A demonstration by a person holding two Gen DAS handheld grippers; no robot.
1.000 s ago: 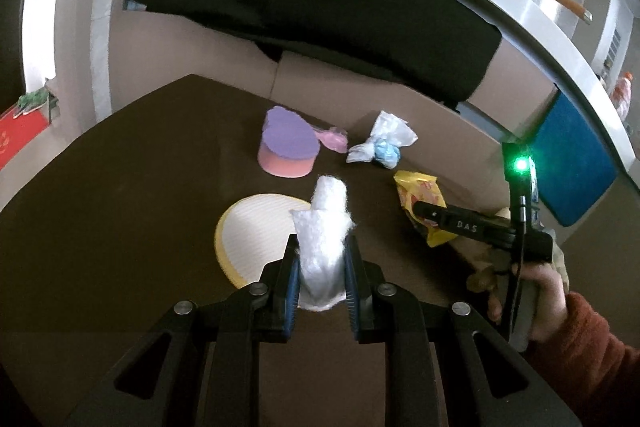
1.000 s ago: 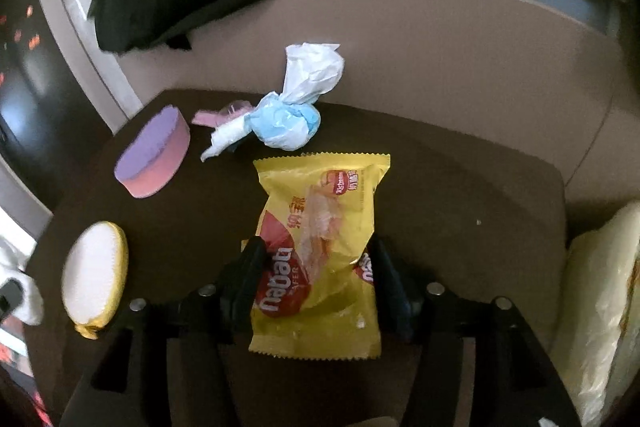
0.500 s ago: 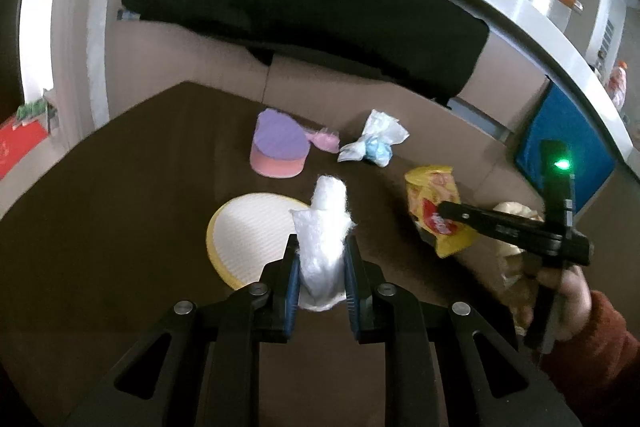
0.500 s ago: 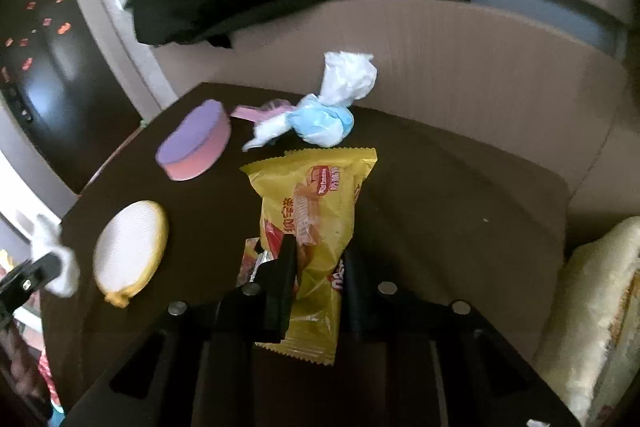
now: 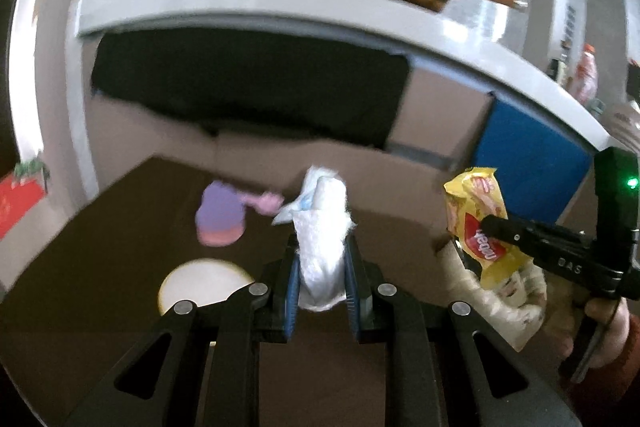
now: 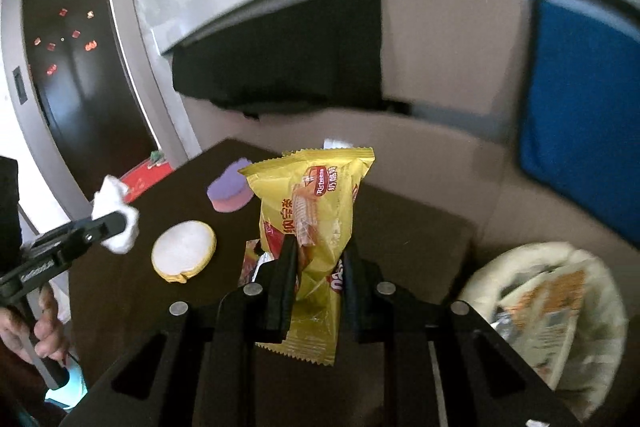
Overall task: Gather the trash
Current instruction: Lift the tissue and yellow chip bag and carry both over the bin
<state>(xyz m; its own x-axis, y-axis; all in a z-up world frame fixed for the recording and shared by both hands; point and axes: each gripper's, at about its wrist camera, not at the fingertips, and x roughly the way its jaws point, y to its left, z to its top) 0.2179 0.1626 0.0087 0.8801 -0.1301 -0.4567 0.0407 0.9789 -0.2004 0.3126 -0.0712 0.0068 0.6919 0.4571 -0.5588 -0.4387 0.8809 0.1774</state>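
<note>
Left gripper [image 5: 322, 271] clamped on a white tissue wad [image 5: 323, 251]; the wad sits between the blue pads [image 5: 291, 283], sticking up past the fingertips and hanging a little below them. It is held up off the brown table [image 5: 100, 239]. In the right wrist view the same wad [image 6: 116, 223] shows at the tip of the left gripper [image 6: 116, 227], above the table's left edge.

Right gripper [image 6: 318, 267] clamped on a yellow wrapper [image 6: 316, 223], gripped around its lower middle, upright, top end well above the fingertips, bottom end hanging below them. In the left wrist view the wrapper [image 5: 480, 223] is pinched in the right gripper [image 5: 486, 227], raised off the table, right of the wad, above a pale bag [image 5: 504, 303].

Bag [image 6: 560, 311] sits just off the table's right edge, mouth open, wrappers inside; it lies right of the right gripper, apart from the yellow wrapper.

Left on the table: a round yellow-rimmed pad [image 6: 184, 255] left of the wrapper, a purple-and-pink sponge [image 6: 230, 191] behind it, and a red wrapper scrap [image 6: 250, 263] partly hidden behind the right gripper's left finger. In the left wrist view a blue-white crumpled ball [image 5: 296, 207] lies just behind the wad, beside the sponge [image 5: 220, 223]; view blurred.
</note>
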